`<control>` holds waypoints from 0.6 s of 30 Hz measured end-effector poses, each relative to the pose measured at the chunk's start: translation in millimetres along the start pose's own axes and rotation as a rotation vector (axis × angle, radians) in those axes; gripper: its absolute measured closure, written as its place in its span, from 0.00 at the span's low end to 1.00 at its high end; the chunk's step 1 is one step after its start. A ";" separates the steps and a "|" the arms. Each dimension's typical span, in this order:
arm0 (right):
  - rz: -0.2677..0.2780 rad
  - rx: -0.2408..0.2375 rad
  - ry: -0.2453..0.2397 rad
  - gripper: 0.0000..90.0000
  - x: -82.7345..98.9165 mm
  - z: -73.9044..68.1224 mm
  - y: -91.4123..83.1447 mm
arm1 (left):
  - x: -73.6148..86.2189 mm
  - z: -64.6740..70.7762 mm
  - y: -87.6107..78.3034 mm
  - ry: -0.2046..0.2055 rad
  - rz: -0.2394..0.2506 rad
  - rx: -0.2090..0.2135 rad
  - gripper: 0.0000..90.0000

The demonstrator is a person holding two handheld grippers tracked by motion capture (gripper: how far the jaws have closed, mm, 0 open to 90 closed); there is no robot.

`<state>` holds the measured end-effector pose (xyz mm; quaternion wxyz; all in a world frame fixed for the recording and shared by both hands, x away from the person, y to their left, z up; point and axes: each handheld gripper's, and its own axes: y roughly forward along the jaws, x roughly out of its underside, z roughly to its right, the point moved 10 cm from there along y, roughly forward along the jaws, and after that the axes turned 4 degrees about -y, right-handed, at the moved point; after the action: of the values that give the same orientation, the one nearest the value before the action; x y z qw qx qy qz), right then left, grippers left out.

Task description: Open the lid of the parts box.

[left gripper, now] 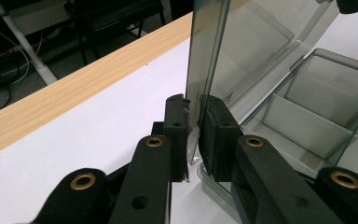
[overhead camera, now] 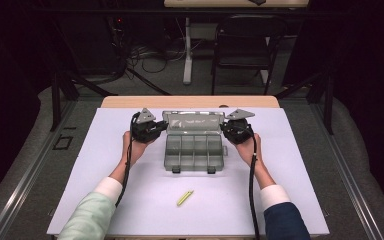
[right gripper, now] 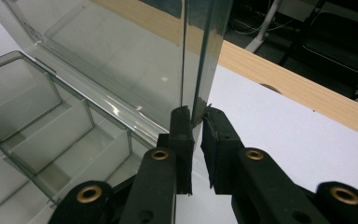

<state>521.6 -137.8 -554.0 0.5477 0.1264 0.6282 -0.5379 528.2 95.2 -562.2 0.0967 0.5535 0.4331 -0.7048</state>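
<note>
A light wooden table [overhead camera: 190,101] carries a white rectangular sheet [overhead camera: 105,195] that covers most of its top, leaving a wood strip bare along the far edge. On the sheet's middle sits a clear grey plastic compartment box [overhead camera: 194,152]. Nearer the person than the box lies a small yellow-green stick [overhead camera: 185,198], apart from the box.
</note>
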 end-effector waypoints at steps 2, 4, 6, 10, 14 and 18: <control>-0.003 0.003 0.000 0.91 0.7 0.2 1.2 | 1.4 -0.6 1.4 -0.001 -0.006 0.000 0.90; -0.008 0.007 0.005 0.91 2.1 0.3 3.2 | 3.4 -1.2 3.5 0.000 -0.014 -0.004 0.90; -0.010 0.009 0.006 0.91 2.9 0.4 5.0 | 4.5 -1.7 5.3 -0.003 -0.020 -0.009 0.90; -0.023 0.013 0.015 0.91 5.7 0.7 9.0 | 6.3 -3.2 8.5 -0.008 -0.028 -0.019 0.90; -0.046 0.014 0.024 0.91 11.2 0.8 14.4 | 10.4 -4.0 12.6 -0.013 -0.044 -0.031 0.90; -0.055 0.017 0.034 0.91 14.6 1.8 17.9 | 14.2 -5.6 17.6 -0.023 -0.052 -0.040 0.89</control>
<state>530.6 -138.5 -575.3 0.5209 0.1226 0.6361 -0.5558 537.7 93.5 -583.4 0.0942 0.5317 0.4602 -0.7047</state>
